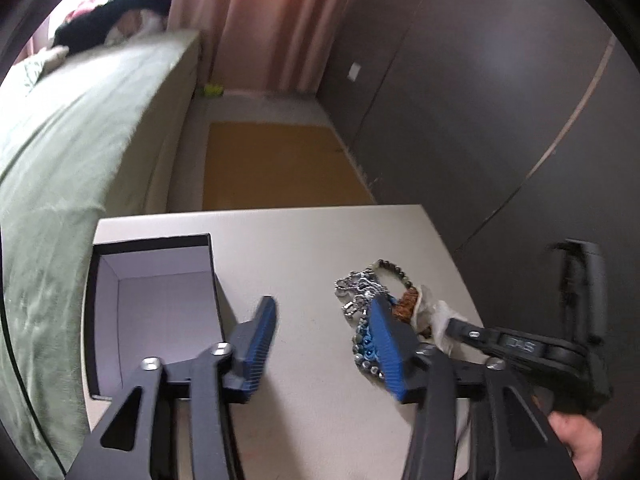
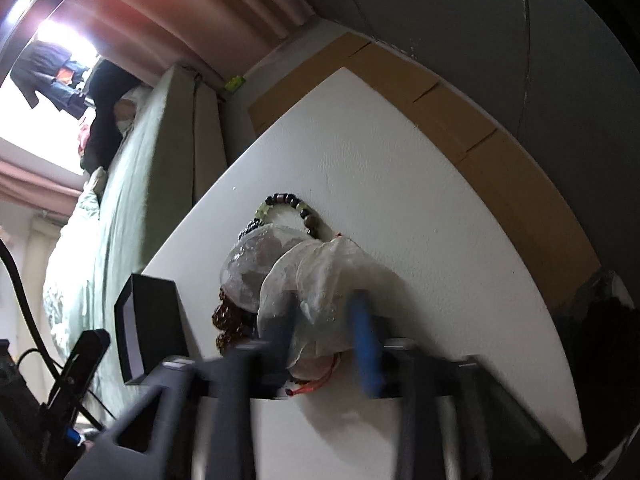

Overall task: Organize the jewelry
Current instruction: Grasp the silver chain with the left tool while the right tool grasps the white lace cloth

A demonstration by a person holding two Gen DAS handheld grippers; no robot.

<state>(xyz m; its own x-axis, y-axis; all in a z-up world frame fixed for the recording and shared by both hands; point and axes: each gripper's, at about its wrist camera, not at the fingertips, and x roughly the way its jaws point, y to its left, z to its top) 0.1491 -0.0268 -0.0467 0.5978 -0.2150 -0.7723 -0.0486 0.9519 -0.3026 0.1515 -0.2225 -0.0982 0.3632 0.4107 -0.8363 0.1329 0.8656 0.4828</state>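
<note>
A pile of jewelry lies on the white table (image 1: 304, 248): a silver chain (image 1: 358, 288), a dark bead bracelet (image 1: 394, 269), blue beads (image 1: 365, 340) and a brown bead piece (image 1: 406, 306). An open black box (image 1: 156, 304) with a pale inside stands at the left. My left gripper (image 1: 322, 340) is open and empty, its right finger over the pile. My right gripper (image 2: 326, 320) has its jaws around a white translucent pouch (image 2: 304, 280) in the pile; it also shows in the left wrist view (image 1: 440, 320). The dark bead bracelet (image 2: 286, 204) lies beyond the pouch, brown beads (image 2: 230, 322) to its left.
A bed with a green cover (image 1: 72, 140) runs along the left of the table. A dark wardrobe (image 1: 480, 100) stands at the right. A tan mat (image 1: 280, 168) lies on the floor beyond the table, pink curtains (image 1: 256, 20) behind it.
</note>
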